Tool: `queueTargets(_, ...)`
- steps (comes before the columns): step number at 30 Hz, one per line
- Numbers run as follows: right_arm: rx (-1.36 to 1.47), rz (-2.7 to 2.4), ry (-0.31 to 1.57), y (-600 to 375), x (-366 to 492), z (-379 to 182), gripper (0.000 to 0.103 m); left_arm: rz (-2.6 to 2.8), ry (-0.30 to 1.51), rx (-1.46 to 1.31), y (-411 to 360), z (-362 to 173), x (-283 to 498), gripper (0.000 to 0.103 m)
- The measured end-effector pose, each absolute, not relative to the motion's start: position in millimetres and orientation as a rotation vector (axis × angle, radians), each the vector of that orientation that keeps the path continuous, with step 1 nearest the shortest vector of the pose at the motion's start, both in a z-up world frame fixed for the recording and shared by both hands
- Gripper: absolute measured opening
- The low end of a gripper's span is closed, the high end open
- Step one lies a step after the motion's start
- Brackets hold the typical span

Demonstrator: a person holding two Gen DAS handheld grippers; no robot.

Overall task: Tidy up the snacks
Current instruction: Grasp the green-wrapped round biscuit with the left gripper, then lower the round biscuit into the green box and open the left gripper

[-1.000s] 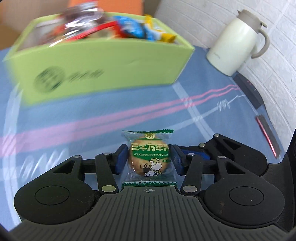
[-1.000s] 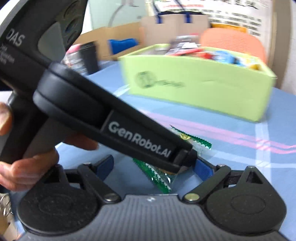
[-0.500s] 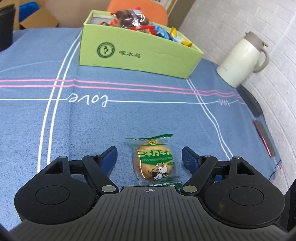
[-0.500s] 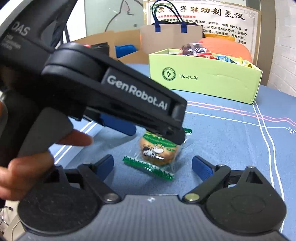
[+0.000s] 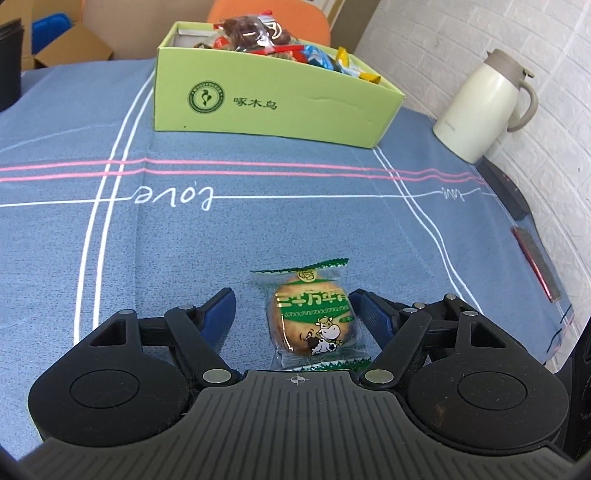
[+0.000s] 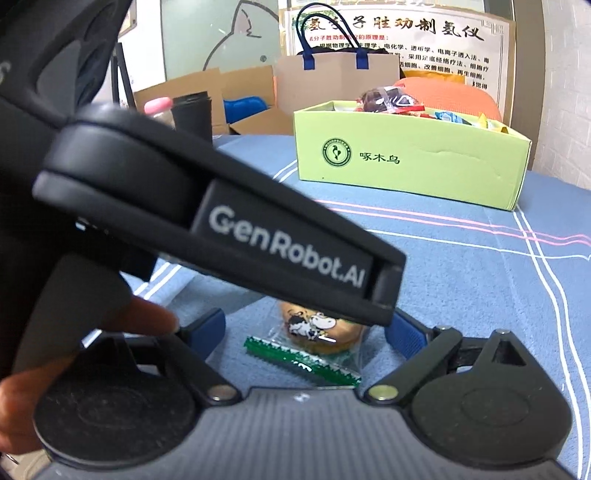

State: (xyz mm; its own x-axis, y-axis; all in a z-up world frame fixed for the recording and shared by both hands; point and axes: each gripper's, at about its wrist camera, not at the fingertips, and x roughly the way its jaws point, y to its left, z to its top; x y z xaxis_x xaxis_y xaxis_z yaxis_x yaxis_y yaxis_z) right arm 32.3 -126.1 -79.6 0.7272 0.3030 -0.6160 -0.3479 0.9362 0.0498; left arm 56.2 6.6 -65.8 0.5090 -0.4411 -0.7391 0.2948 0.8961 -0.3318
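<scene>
A wrapped biscuit (image 5: 313,322) is seen lying on the blue tablecloth (image 5: 258,229) between the closing pads of the left gripper (image 5: 291,308), untouched by either. The right gripper (image 6: 306,326) is held wide around the same packet. At the upper centre, a green box (image 5: 273,99) is filled with assorted wrapped snacks (image 5: 258,35).

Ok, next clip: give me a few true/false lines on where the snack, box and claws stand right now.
1. The biscuit packet lies on the tablecloth. True.
2. The left claw pinches the packet. False: its pads stand clear on either side, closing slightly.
3. The green box is empty. False: wrapped snacks fill it.
4. A cream jug stands right of the box. True.
5. The right claw is open. True.
</scene>
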Motion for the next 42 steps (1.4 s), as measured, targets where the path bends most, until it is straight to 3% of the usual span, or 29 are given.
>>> queueTargets(4, -0.091, 0.343, 0.662, -122, 29, -81, 0.096, -0.449, 0.931, -0.166, 7, -66, 55, 0.060)
queueTargets(5, -0.090, 0.344, 0.655, -120, 26, -81, 0.085, -0.446, 0.925, -0.155, 6, -66, 54, 0.050)
queueTargets(6, -0.107, 0.334, 0.649, -117, 22, -79, 0.081, -0.467, 0.921, -0.150, 5, -66, 52, 0.028)
queueTargets(7, -0.100, 0.332, 0.652, -118, 21, -77, 0.077, -0.483, 0.926, -0.173, 7, -67, 50, 0.027)
queueTargets(11, -0.067, 0.342, 0.658, -126, 23, -72, 0.076, -0.460, 0.923, -0.205, 10, -65, 45, 0.018)
queueTargets(17, -0.112, 0.312, 0.554, -138, 51, -38, 0.077, -0.491, 0.868, -0.275, 6, -34, 80, 0.019)
queueTargets(27, -0.166, 0.274, 0.407, -181, 200, 21, 0.077, -0.502, 0.729, -0.259, -49, 44, 229, 0.022)
queueTargets(35, -0.078, 0.305, 0.508, -208, 291, -4, 0.077, -0.443, 0.813, -0.186, -89, 26, 330, 0.022)
queueTargets(42, -0.055, 0.333, 0.560, -213, 317, -23, 0.079, -0.421, 0.810, -0.145, -100, 5, 345, 0.022)
